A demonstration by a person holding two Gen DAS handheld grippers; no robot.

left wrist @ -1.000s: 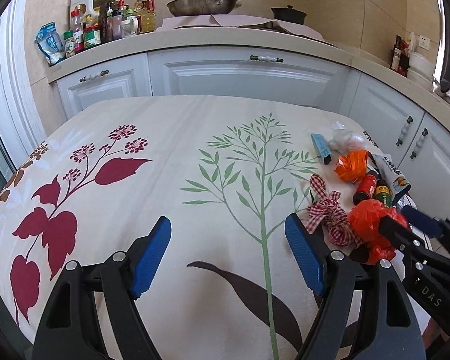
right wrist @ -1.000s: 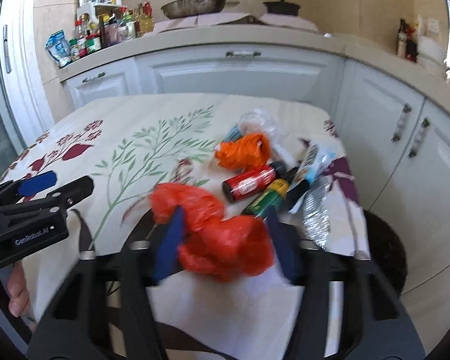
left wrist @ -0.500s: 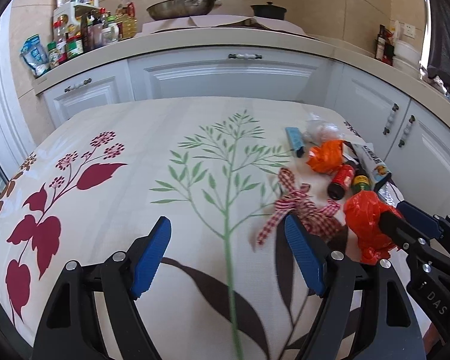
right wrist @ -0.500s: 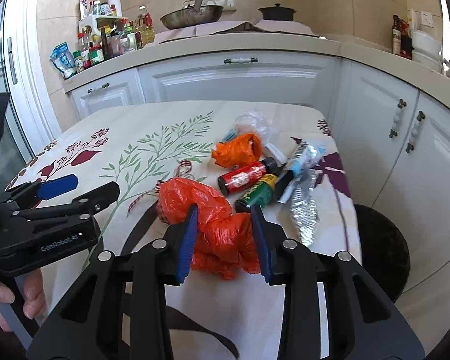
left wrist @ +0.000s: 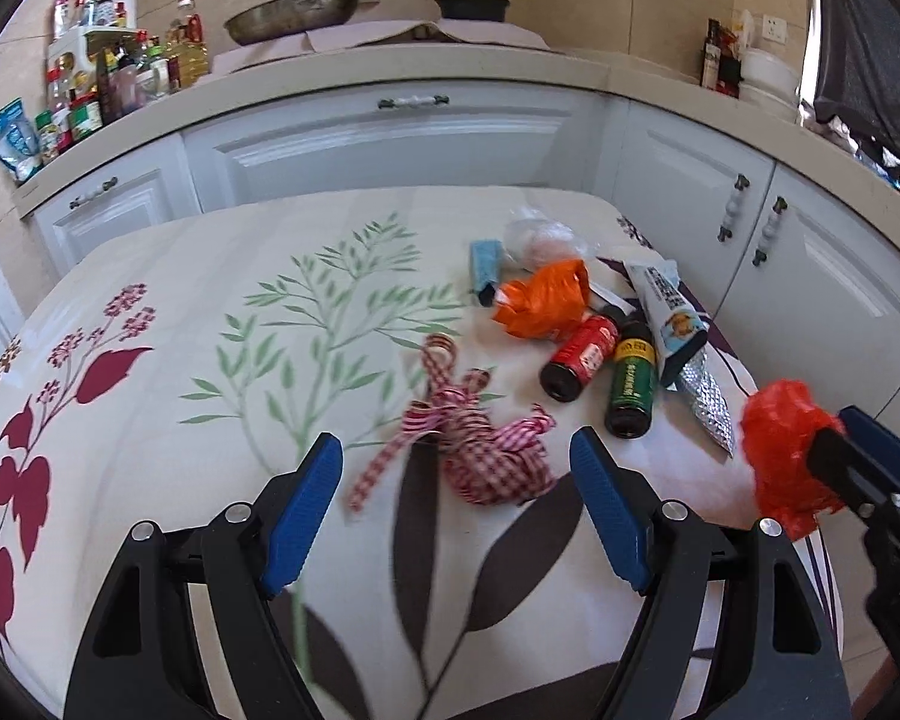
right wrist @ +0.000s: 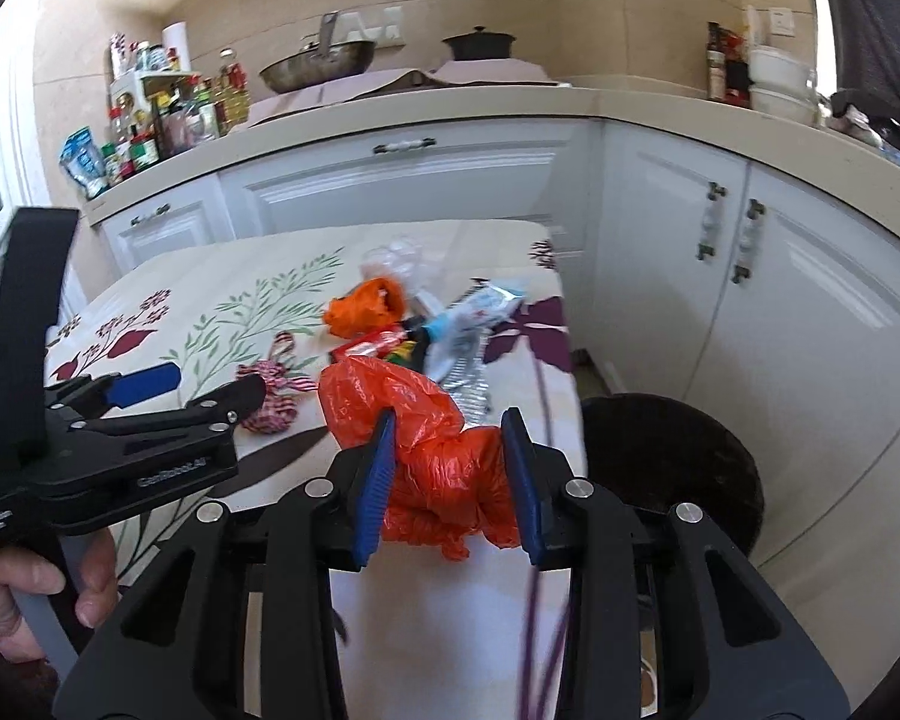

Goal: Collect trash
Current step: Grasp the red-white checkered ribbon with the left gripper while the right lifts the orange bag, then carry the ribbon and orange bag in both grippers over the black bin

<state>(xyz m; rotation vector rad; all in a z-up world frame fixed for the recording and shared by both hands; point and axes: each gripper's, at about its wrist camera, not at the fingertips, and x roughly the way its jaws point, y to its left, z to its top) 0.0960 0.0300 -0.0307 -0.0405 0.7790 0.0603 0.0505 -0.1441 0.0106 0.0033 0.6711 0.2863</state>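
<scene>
Red bag (right wrist: 432,456): crumpled plastic, sitting pinched between the right gripper (right wrist: 447,471) pads, lifted clear of the table (left wrist: 150,312); being held this way probably for carrying to the bin.
Right gripper: jaws narrowed, gripping the red bag near the table's right edge.
Bin (right wrist: 672,468): dark round tub standing on the floor right of the table, beyond the red bag; likely the drop target.
Left gripper (left wrist: 456,501): jaws spread wide, holding nothing, hovering over the table, lining up on the ribbon.
Ribbon (left wrist: 474,450): red-checked tangle lying on the table just ahead of the left gripper.
Remaining trash: orange bag (left wrist: 543,300), two small bottles (left wrist: 606,369), tube (left wrist: 666,312), all lying beyond the ribbon.
</scene>
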